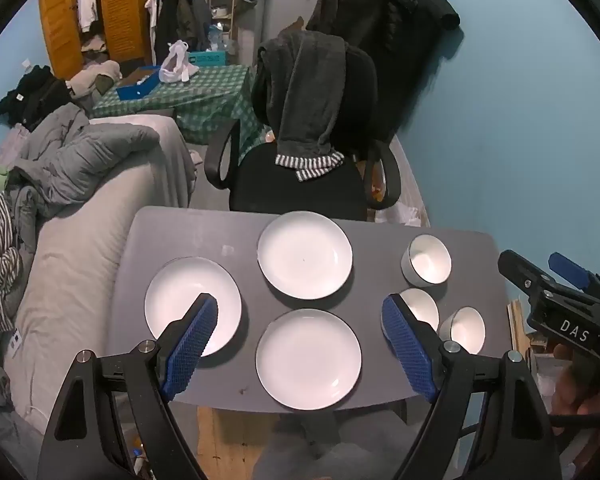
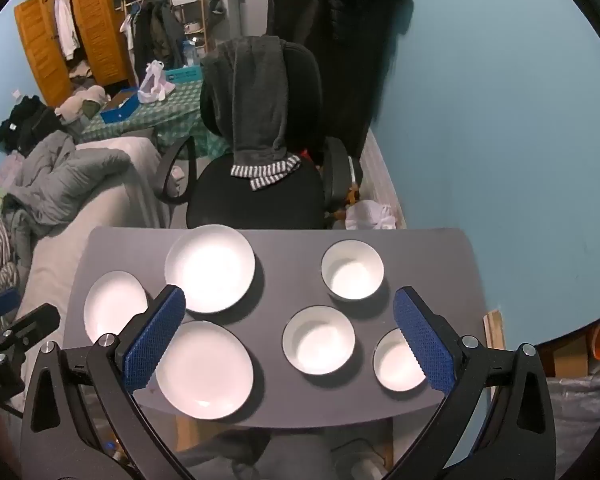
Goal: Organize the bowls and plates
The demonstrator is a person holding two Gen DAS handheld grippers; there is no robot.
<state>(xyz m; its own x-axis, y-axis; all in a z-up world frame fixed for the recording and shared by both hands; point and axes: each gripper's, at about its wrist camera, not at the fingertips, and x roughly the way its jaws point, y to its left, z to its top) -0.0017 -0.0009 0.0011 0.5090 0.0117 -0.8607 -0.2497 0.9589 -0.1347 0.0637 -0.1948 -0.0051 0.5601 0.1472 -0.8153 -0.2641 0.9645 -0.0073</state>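
Grey table (image 2: 440, 264) | right view: bowls (image 2: 318, 346) unobstructed | left view: middle bowl (image 1: 422, 306) half-hidden

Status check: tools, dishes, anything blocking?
Left tool open, empty. Right tool open, empty. Three plates, three bowls separate on table, unstacked. Nothing blocking.

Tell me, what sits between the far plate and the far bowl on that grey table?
Nothing: between the far plate and the far bowl only bare grey table shows, clearest in the right wrist view.
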